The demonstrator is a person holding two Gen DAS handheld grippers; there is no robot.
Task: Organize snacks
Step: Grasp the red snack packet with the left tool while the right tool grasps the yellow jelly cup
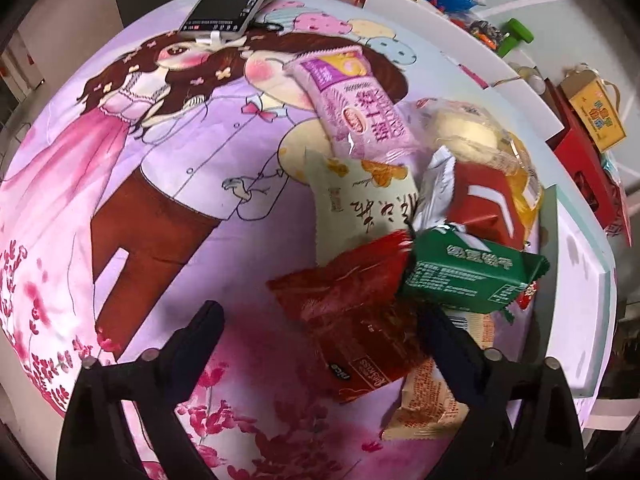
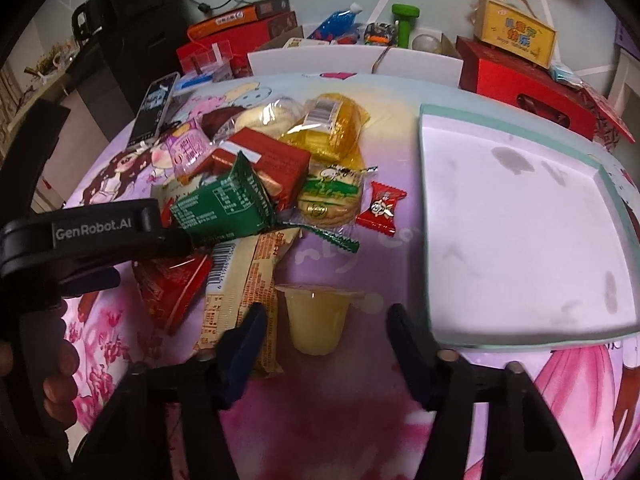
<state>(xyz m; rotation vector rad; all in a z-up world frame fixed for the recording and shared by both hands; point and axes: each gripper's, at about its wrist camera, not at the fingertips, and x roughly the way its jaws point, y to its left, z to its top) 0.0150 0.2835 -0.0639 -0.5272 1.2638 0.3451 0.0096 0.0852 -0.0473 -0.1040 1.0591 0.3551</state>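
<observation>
the left gripper (image 1: 316, 316) is spread wide, empty, over a red packet (image 1: 352, 312) whose far end a green packet (image 1: 468, 276) hides. the right gripper (image 2: 326, 320) is released too, straddling a jelly cup (image 2: 316, 318). "genrobot.ai" shows on the left gripper's side; the snack lettering is too blurred to read.

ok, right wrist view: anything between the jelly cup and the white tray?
Nothing. In the right wrist view the jelly cup and the white tray are parted only by bare printed cloth. The right gripper is open around the cup.
</observation>
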